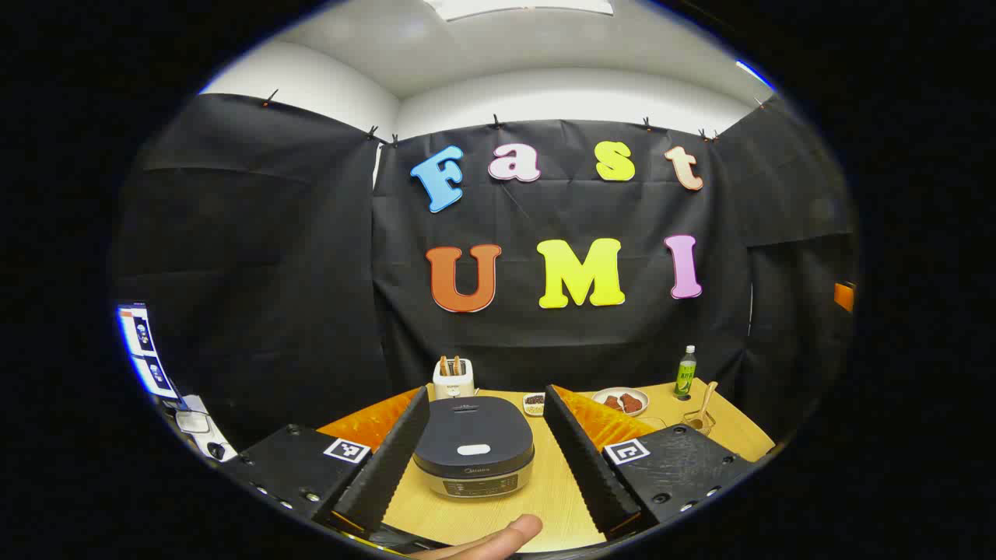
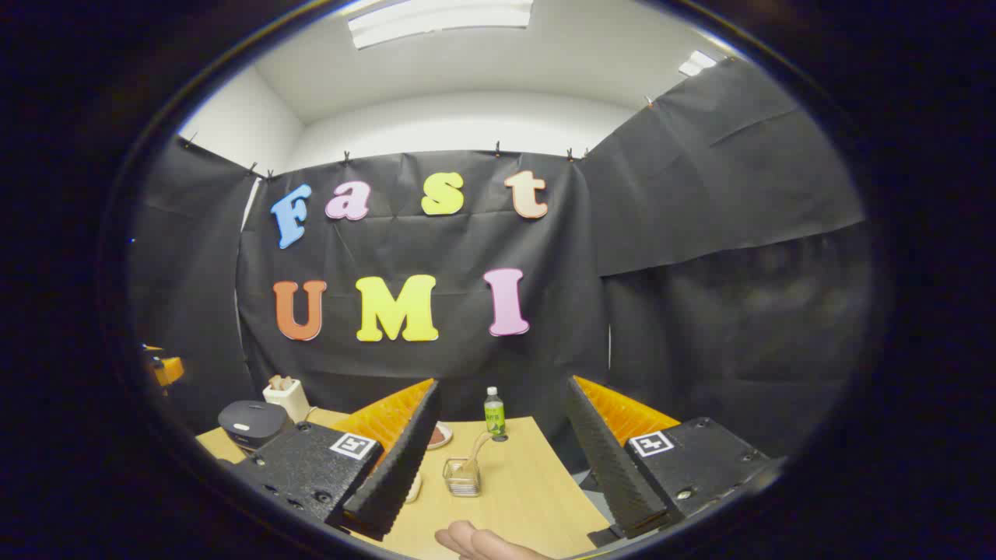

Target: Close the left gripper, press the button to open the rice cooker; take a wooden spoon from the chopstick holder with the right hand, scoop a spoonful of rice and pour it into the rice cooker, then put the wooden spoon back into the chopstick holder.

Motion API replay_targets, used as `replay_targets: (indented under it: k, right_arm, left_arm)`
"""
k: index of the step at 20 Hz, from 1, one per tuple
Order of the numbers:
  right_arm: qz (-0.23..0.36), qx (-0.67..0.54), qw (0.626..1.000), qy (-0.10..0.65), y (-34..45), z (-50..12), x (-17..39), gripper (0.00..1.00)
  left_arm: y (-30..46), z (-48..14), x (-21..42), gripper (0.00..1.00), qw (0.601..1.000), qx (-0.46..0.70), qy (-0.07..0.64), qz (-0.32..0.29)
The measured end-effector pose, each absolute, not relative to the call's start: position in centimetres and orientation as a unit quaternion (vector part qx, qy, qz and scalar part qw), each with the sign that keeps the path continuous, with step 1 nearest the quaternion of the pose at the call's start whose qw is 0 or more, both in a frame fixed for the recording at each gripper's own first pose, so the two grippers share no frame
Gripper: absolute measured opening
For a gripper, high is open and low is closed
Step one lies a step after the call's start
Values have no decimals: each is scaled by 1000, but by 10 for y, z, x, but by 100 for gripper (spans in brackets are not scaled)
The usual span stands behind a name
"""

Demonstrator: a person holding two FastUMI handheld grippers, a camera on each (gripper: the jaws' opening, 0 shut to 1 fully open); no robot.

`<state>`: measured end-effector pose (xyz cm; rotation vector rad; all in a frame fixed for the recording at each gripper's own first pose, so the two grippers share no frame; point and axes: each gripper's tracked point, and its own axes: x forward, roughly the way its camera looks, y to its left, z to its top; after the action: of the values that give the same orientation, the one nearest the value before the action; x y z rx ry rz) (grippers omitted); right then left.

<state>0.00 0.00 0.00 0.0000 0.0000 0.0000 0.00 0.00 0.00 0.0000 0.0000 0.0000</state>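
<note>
A dark rice cooker [image 1: 473,455] stands on the wooden table [image 1: 545,498] with its lid down and a white button [image 1: 473,449] on top. My left gripper [image 1: 486,393] is open, one finger on each side of the cooker and short of it. Behind the cooker stands a white holder [image 1: 454,379] with wooden handles sticking up. A clear glass [image 2: 464,474] with a wooden spoon [image 2: 476,449] in it lies ahead of my open right gripper [image 2: 502,385], not touched. The cooker [image 2: 250,421] and the white holder [image 2: 286,397] also sit far left.
A green bottle [image 1: 685,373] and a plate of brown pieces [image 1: 620,401] stand at the back right, with a small dish [image 1: 534,403] beside the cooker. The table's right edge [image 2: 568,474] runs close to the glass. A thumb [image 1: 498,537] shows at the bottom.
</note>
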Motion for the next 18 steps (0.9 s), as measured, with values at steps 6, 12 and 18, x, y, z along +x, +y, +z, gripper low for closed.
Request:
replay_targets:
  k: [6,12,18]
  right_arm:
    - [4,-7,1000,-1,3,-4,0,99]
    - [12,-8,1000,-4,7,-7,2,100]
    - [22,-5,1000,-5,12,-16,4,100]
  left_arm:
    - [5,-3,6,94,1000,4,-4,-6]
    - [10,-7,14,94,1000,-10,-5,-18]
    - [16,-38,48,81,999,-18,30,-21]
